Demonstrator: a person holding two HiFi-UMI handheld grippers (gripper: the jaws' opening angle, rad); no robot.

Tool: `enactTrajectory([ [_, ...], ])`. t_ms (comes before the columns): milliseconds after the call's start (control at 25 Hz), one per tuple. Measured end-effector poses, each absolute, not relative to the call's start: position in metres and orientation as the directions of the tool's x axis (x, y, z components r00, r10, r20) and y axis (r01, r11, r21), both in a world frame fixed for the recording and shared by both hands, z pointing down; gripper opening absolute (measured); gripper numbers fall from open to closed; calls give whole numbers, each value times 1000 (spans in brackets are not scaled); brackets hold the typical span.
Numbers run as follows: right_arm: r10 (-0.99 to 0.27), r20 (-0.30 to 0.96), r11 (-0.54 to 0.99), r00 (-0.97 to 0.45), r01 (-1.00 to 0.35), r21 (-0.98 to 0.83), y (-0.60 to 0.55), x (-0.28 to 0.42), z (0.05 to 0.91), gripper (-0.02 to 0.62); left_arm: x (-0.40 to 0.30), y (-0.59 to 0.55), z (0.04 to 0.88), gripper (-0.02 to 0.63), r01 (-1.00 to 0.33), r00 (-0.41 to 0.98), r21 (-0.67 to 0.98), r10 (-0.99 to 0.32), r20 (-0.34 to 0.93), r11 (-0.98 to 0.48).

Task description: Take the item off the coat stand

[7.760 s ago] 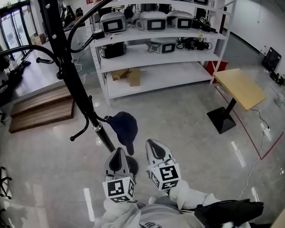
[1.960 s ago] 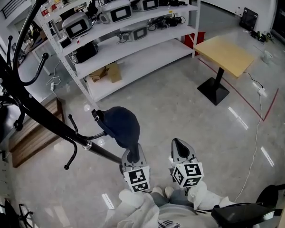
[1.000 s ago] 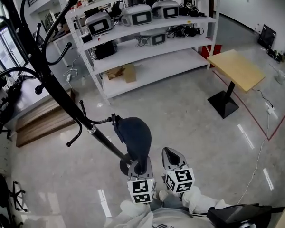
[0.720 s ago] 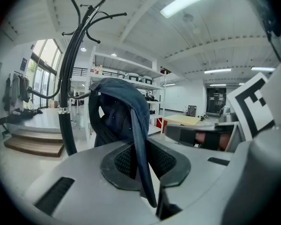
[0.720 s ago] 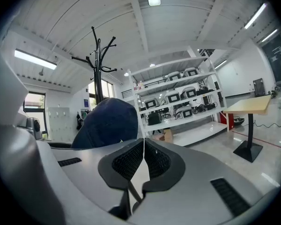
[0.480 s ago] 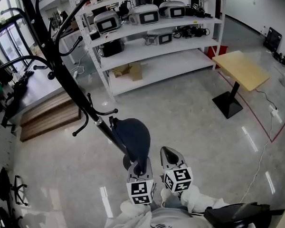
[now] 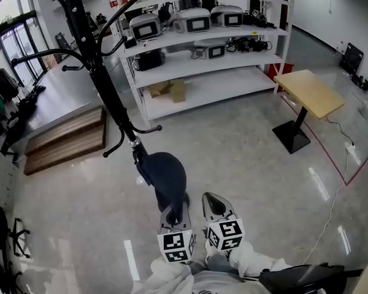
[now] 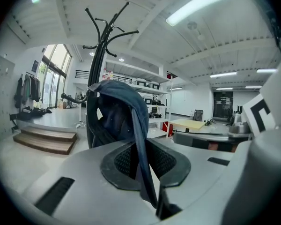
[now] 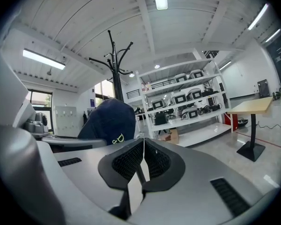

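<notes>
The cap (image 7: 165, 175) sits in the jaws of the left gripper (image 7: 172, 210), just beside the coat stand (image 7: 115, 106), with the right gripper (image 7: 211, 201) to its right, the shelving rack (image 7: 202, 94) behind and the table (image 7: 310, 94) far right.

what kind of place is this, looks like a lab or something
Probably a lab or equipment workroom: white metal shelving loaded with grey boxy devices, a bare polished floor, and a black coat stand by a raised wooden platform.

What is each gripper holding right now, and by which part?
The left gripper pinches the dark blue cap by its thin lower edge, apparently the brim. The right gripper is shut, holding nothing.
</notes>
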State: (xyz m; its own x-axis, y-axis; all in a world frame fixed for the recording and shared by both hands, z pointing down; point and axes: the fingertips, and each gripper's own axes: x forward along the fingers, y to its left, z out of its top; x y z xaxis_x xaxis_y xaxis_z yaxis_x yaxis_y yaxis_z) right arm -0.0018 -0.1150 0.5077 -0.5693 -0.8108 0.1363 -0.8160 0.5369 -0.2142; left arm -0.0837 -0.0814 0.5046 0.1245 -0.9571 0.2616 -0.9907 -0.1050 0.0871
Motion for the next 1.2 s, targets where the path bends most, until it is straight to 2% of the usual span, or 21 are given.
enactTrajectory([
  [520, -797, 153, 562, -585, -810, -169, -48, -11, 497, 15, -96, -15, 498, 31, -989, 104, 123, -964, 244, -76],
  [1200, -738, 133, 650, -661, -750, -120, -49, -10, 483, 15, -91, -20, 484, 31, -997, 17, 81, -978, 209, 0],
])
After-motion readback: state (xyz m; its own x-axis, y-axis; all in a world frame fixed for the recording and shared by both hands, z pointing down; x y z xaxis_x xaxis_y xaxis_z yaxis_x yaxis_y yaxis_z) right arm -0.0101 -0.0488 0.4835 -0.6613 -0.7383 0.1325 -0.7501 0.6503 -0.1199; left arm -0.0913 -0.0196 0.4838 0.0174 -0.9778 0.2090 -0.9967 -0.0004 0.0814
